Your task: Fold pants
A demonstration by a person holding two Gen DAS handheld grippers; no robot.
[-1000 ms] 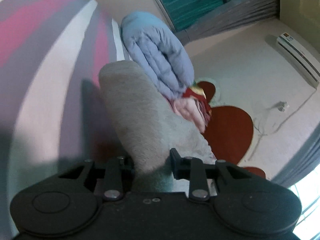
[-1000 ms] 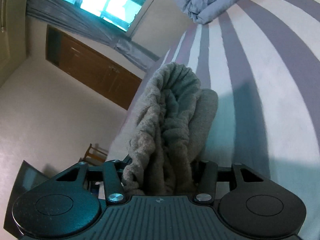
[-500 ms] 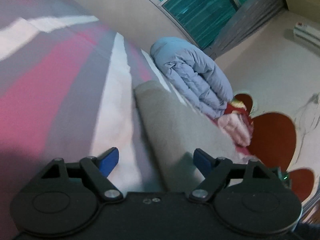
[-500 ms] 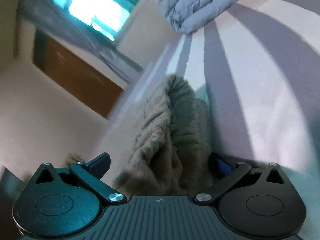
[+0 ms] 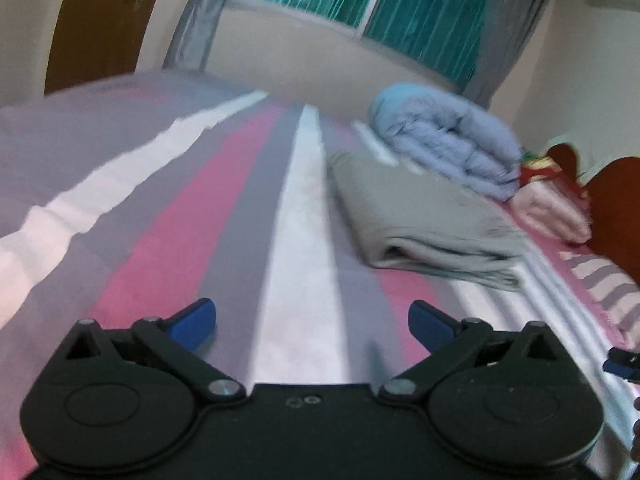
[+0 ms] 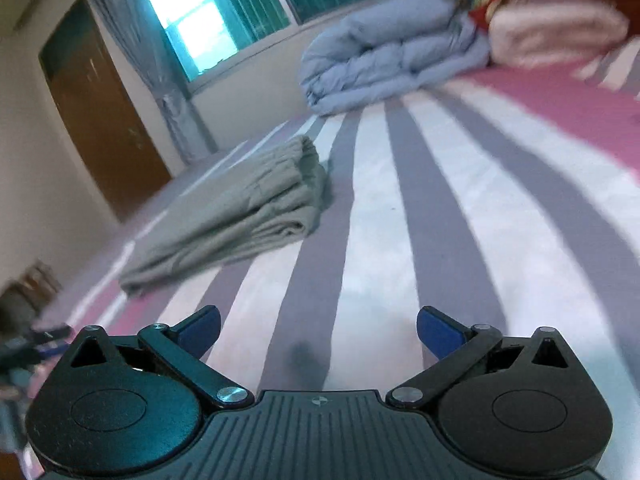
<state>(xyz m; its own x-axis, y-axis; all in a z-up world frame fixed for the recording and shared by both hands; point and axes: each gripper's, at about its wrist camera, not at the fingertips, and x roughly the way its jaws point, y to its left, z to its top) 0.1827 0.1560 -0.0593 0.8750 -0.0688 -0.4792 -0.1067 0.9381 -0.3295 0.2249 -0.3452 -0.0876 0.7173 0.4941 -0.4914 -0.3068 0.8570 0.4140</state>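
Note:
The grey pants [image 5: 416, 216] lie folded in a flat stack on the striped bed, ahead and to the right in the left wrist view. In the right wrist view the pants [image 6: 248, 208] lie ahead to the left, gathered waistband at the far end. My left gripper [image 5: 312, 322] is open and empty, held over the bed short of the pants. My right gripper [image 6: 318, 326] is open and empty, apart from the pants.
A folded light-blue duvet [image 5: 448, 140] [image 6: 384, 56] lies behind the pants, with pink and red bedding [image 5: 548, 200] [image 6: 552, 28] beside it by the wooden headboard [image 5: 616, 200]. The striped bedsheet [image 6: 460, 208] spreads all around. A brown door [image 6: 100, 108] and a window stand beyond.
Both grippers let go of the pants, opened wide and drew back. The pants now lie folded on the bed, apart from both grippers.

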